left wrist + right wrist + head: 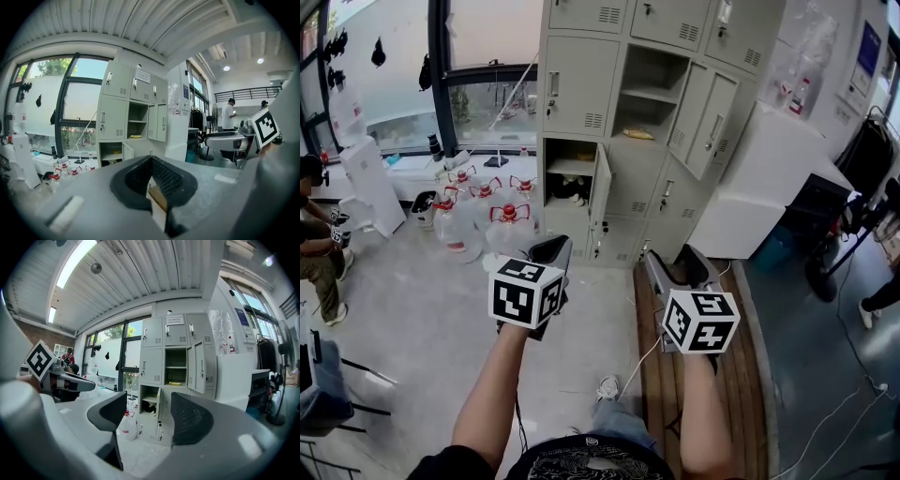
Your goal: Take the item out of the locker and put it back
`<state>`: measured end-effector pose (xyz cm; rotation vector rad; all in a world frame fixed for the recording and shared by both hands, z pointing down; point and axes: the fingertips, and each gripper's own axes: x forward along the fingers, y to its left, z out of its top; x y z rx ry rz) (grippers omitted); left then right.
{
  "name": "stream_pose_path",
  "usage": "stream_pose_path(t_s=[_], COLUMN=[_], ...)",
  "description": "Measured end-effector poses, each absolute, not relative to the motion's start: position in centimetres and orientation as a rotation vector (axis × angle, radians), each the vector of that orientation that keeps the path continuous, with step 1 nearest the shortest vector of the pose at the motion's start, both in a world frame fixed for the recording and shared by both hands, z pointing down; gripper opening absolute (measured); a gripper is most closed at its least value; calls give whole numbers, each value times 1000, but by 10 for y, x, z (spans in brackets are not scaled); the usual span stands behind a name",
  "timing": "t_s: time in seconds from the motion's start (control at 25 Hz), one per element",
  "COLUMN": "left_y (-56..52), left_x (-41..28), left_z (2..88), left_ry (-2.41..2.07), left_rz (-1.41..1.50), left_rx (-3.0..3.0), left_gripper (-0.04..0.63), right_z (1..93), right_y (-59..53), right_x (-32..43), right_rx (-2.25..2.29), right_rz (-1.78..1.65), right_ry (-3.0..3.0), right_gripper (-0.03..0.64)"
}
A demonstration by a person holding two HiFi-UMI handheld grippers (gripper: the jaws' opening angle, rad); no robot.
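Reaching forward from the bottom of the frame on two bare forearms, left (492,394) and right (698,412), above a black shirt (581,464) at the very bottom edge.

Gripping the left tool (551,253) at lower centre-left behind its marker cube (525,292). Keeping its jaws shut tip to tip in the left gripper view (151,158), clamping nothing.

Gripping the right tool (680,267) at lower centre-right behind its own marker cube (700,321), over a wooden bench (661,375). Showing its jaws spread wide in the right gripper view (149,399), with nothing between the pads.

Pointing both tools toward the grey locker bank (581,94) in the upper middle of the frame, well apart from it.

Lying on the floor of the open middle compartment, upper centre: a flat yellow item (637,134), untouched. Hanging swung out at that compartment's right: its door (703,117).

Sitting in the open compartment lower and further left, behind a half-open door (602,187): dark things (572,194), too small to name.

Standing on the floor just left of the lockers, centre-left: a cluster of clear water jugs (508,225) with red handles.

Sitting at the left edge: a person (314,244), partly cut off. Standing beside the lockers, right of centre: a white cabinet (759,178).
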<state>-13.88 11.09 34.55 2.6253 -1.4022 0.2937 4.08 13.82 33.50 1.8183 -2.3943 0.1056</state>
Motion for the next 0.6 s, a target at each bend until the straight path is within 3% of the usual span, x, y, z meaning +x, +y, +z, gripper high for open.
stream_pose_path(t_s=[0.6], left_y=[26], left_x=[-109], left_z=[362], left_ry=[-1399], left_rz=[358], left_rx=[2626], left_gripper=[1], right_z=[353], right_y=[51], right_x=[69], right_rx=[1820], right_rz=[138], right_ry=[-2415], right_gripper=[307])
